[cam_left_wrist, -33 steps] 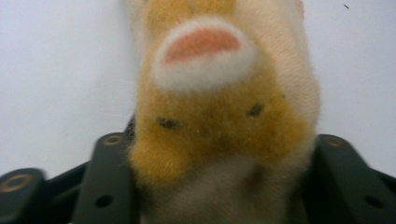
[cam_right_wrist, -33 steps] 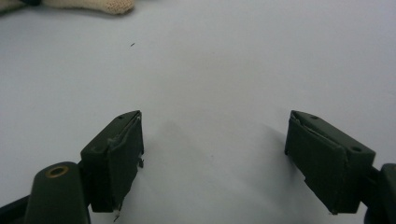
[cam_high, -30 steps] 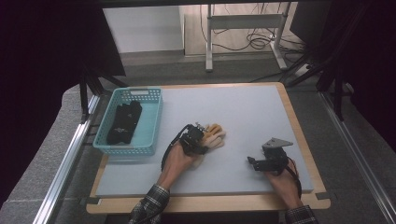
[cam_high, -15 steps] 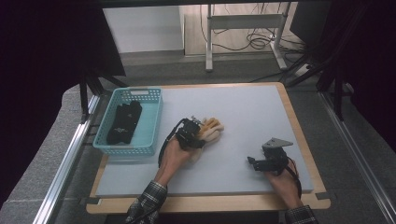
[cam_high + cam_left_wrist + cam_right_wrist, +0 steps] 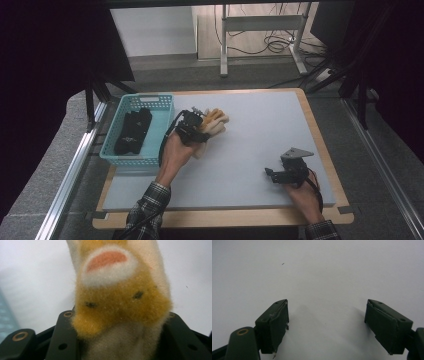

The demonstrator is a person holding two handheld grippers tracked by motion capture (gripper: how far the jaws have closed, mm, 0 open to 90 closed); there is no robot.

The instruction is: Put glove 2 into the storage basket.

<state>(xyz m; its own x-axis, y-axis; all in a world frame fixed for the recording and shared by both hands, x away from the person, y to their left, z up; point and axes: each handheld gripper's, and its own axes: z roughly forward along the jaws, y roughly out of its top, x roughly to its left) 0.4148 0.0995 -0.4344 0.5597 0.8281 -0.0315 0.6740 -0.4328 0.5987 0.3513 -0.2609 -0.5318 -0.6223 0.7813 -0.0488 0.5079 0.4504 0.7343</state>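
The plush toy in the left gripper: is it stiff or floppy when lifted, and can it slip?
The plush toy probably flops: its fuzzy body bulges between the left gripper jaws. Slipping seems unlikely on such fabric. It looks light.

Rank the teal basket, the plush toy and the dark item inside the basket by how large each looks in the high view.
1. Teal basket, clearly the largest.
2. Dark item lying inside the basket.
3. Plush toy, smallest as seen, though the left tongs cover part of it, so ranks two and three are unsure.
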